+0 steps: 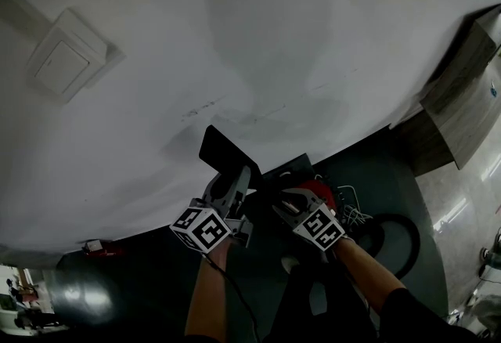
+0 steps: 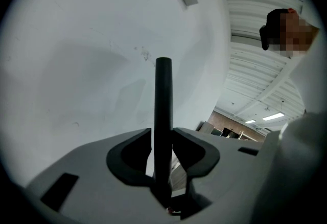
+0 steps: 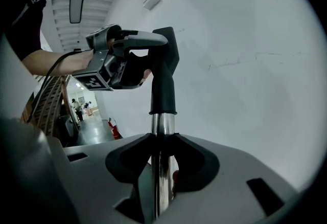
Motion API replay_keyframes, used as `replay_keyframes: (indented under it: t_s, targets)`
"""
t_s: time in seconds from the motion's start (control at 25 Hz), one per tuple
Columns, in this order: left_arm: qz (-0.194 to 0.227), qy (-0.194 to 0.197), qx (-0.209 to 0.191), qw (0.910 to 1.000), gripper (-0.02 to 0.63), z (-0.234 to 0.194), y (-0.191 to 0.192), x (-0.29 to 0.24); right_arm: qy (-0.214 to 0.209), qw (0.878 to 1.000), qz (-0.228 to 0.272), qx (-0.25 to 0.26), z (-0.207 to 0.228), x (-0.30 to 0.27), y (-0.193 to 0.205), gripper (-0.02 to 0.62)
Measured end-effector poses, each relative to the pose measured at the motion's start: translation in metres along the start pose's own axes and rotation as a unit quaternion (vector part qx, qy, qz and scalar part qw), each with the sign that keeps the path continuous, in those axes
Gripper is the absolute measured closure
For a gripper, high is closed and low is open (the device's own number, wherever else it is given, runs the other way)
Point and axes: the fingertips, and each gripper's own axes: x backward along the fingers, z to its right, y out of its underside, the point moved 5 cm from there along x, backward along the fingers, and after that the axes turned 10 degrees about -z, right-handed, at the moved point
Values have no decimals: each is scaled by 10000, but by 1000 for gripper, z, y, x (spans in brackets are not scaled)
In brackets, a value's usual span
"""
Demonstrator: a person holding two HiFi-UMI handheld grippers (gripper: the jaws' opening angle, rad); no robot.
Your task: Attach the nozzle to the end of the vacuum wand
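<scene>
The nozzle (image 3: 163, 80) sits over the far end of the wand (image 3: 162, 131), so attachment appears complete. The right gripper (image 3: 162, 166) clamps the wand. The left gripper (image 2: 163, 146) brackets the nozzle loosely, apparently without pressing. Remaining: confirm seating.

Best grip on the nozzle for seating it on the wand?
Probably the nozzle by the flat blade beyond its collar, jaws across the two broad faces, coming in sideways, square to the wand. The blade is thin and flat-sided; the round collar offers less to clamp.
</scene>
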Motion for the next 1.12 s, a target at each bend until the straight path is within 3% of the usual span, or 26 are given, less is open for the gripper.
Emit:
replay_keyframes:
  t_s: [0.08, 0.28, 0.72, 0.96, 1.12]
  targets:
    - [47, -42, -66, 10000, 464, 0, -1, 5, 23, 10000, -6, -4, 3, 0, -1, 449]
    - [86, -214, -184, 9996, 459, 0, 2, 20, 91, 9999, -78, -71, 6, -7, 0, 449]
    - [114, -382, 35, 9992, 459, -8, 26, 52, 121, 9996, -237, -34, 5, -14, 1, 446]
    - [191, -455, -27, 9988, 459, 7, 35, 73, 324, 9990, 61, -316, 8, 16, 0, 417]
    - [146, -677, -416, 9967, 459, 34, 46, 90, 271, 9959, 507, -694, 3, 61, -12, 419]
